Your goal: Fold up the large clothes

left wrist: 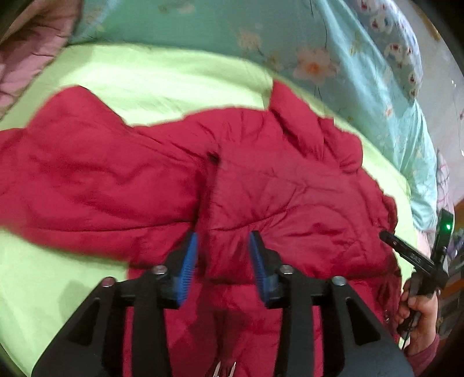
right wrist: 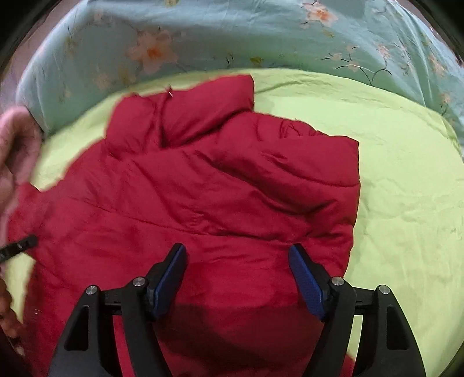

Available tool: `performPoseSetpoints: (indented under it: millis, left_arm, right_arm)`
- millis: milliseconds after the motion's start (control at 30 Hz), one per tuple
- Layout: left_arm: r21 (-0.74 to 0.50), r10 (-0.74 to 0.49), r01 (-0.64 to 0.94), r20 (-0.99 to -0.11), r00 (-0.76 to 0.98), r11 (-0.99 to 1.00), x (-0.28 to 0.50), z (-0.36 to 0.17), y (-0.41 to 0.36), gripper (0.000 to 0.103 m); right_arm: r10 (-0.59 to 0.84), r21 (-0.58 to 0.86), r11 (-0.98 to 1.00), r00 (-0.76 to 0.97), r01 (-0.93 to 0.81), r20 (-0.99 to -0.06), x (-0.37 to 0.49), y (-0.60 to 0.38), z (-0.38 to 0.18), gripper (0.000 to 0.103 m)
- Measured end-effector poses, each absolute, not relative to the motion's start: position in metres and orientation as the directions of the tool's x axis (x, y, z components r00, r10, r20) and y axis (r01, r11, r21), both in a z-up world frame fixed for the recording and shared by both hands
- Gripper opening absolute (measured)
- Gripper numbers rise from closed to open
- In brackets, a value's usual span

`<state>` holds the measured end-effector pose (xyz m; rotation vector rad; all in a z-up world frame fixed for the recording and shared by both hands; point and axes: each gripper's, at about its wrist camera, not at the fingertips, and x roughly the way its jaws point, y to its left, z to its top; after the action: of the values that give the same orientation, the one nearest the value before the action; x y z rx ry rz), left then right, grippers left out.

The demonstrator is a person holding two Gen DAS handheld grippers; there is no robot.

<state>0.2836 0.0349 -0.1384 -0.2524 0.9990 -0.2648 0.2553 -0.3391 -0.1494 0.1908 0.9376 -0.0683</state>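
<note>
Black-framed left tongs [left wrist: 223,255], nearest the lens, stand part open with a raised fold of one red padded jacket [left wrist: 174,179] between their two blue pads [left wrist: 188,266]; whether the pads actually pinch the cloth cannot be told. Largest in sight is the bed, spread with one lime-green sheet [left wrist: 162,78], and behind it runs a teal floral quilt [left wrist: 208,23] (pale pink blossoms on thin dark stems). That single jacket lies crumpled across the middle of the sheet, its collar turned toward the quilt and one sleeve stretched out to the left in the left wrist view. A second cloth printed with small white cartoon figures [left wrist: 391,37] lies over the quilt at upper right, and a pink quilted cover [left wrist: 26,58] fills the upper left corner.

From the right wrist view, the right tongs [right wrist: 236,269] gape wide above the jacket's lower part, pads clear of the cloth and holding nothing. The person's right hand [left wrist: 420,316], in a dark red cuff, grips that tool's handle at the left view's lower right edge, where a green light [left wrist: 448,226] glows on it; white lettering on its black arm is too blurred to read. No brand or label can be read on the jacket.
</note>
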Motion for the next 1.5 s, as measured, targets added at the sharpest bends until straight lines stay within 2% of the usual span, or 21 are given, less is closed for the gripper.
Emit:
performPoseSetpoints:
  millis: [67, 200, 267, 367, 733, 933, 1000, 1067, 1167, 1267, 1333, 1400, 1433, 1467, 1500]
  left_arm:
    - [-0.336, -0.312, 0.059, -0.775, 0.550, 0.940, 0.277, -0.128, 0.053, 0.053]
    - [-0.357, -0.266, -0.039, -0.758, 0.596, 0.933, 0.263, -0.118, 0.096, 0.053]
    - [-0.345, -0.221, -0.095, -0.765, 0.605, 0.934, 0.259, -0.119, 0.116, 0.053]
    - [-0.342, -0.175, -0.175, -0.780, 0.600, 0.923, 0.255, -0.126, 0.149, 0.053]
    - [-0.378, -0.072, -0.459, -0.828, 0.556, 0.804, 0.263, -0.177, 0.252, 0.054]
    - [-0.454, -0.089, -0.563, -0.826, 0.556, 0.691, 0.286, -0.211, 0.298, 0.054]
    - [-0.485, -0.091, -0.561, -0.805, 0.586, 0.671, 0.294, -0.211, 0.305, 0.066]
    - [-0.491, -0.072, -0.565, -0.793, 0.605, 0.662, 0.302, -0.209, 0.308, 0.072]
    - [-0.501, -0.061, -0.576, -0.786, 0.616, 0.645, 0.313, -0.209, 0.314, 0.078]
    - [-0.492, -0.034, -0.581, -0.781, 0.623, 0.648, 0.318, -0.207, 0.317, 0.077]
    - [-0.460, -0.006, -0.573, -0.783, 0.622, 0.679, 0.321, -0.201, 0.312, 0.067]
    - [-0.433, 0.010, -0.556, -0.783, 0.622, 0.710, 0.326, -0.195, 0.307, 0.043]
    - [-0.436, 0.007, -0.548, -0.778, 0.628, 0.714, 0.325, -0.192, 0.306, 0.037]
    - [-0.447, -0.002, -0.534, -0.768, 0.640, 0.718, 0.323, -0.187, 0.305, 0.023]
    - [-0.457, -0.008, -0.517, -0.755, 0.656, 0.724, 0.321, -0.181, 0.303, 0.016]
  right_arm:
    - [0.066, 0.187, 0.973, 0.611, 0.137, -0.789, 0.246, -0.334, -0.136, 0.076]
    - [0.092, 0.201, 0.973, 0.607, 0.113, -0.789, 0.232, -0.312, -0.118, 0.085]
    - [0.091, 0.195, 0.974, 0.596, 0.112, -0.798, 0.226, -0.301, -0.114, 0.094]
    - [0.117, 0.205, 0.976, 0.607, 0.076, -0.786, 0.215, -0.284, -0.107, 0.096]
    - [0.193, 0.180, 0.980, 0.619, -0.084, -0.761, 0.198, -0.235, -0.097, 0.097]
    - [0.209, 0.197, 0.976, 0.633, -0.090, -0.746, 0.205, -0.236, -0.102, 0.097]
    - [0.205, 0.206, 0.976, 0.625, -0.072, -0.753, 0.208, -0.241, -0.106, 0.097]
    - [0.213, 0.223, 0.973, 0.614, -0.061, -0.760, 0.210, -0.246, -0.110, 0.097]
    - [0.213, 0.235, 0.971, 0.609, -0.045, -0.764, 0.212, -0.250, -0.113, 0.097]
    - [0.216, 0.241, 0.970, 0.612, -0.042, -0.761, 0.213, -0.252, -0.114, 0.097]
    - [0.215, 0.238, 0.970, 0.618, -0.046, -0.757, 0.214, -0.253, -0.113, 0.097]
    - [0.211, 0.233, 0.971, 0.624, -0.047, -0.753, 0.218, -0.254, -0.113, 0.097]
    - [0.215, 0.238, 0.970, 0.624, -0.048, -0.751, 0.220, -0.255, -0.113, 0.097]
    - [0.221, 0.246, 0.968, 0.624, -0.046, -0.750, 0.221, -0.256, -0.114, 0.097]
    - [0.224, 0.256, 0.966, 0.625, -0.041, -0.748, 0.223, -0.258, -0.115, 0.097]
